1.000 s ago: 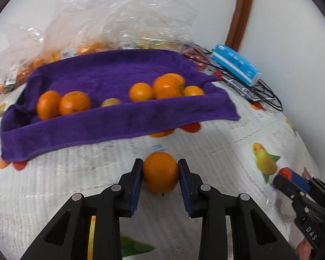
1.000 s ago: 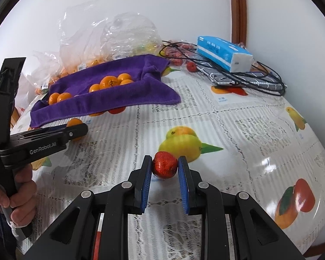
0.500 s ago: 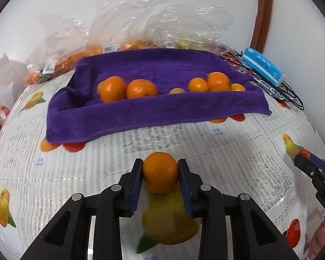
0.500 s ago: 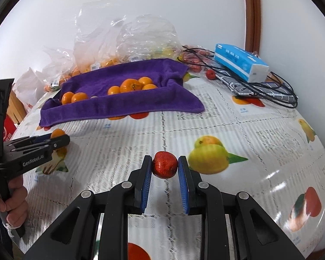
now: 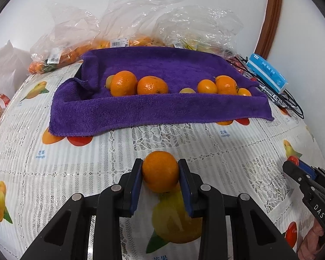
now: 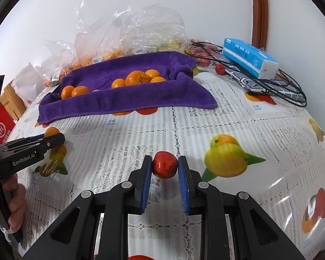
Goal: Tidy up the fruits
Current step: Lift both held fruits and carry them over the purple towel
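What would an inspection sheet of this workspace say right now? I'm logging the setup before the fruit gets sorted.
Surface: table under a lace cloth printed with fruit.
Job's things: purple towel holding several oranges; one orange and one small red fruit held above the table.
Clutter: plastic bags of fruit behind the towel; blue tissue pack.
Grippers: left gripper shut on the orange; right gripper shut on the small red fruit.
Cables: black cables tangled beside the tissue pack.
Surroundings: white wall, brown wooden trim.

White walls [image 6: 184, 4] meet at a brown wooden trim [image 6: 259, 10]; fruit-print lace tablecloth [image 6: 227, 119] covers the table.
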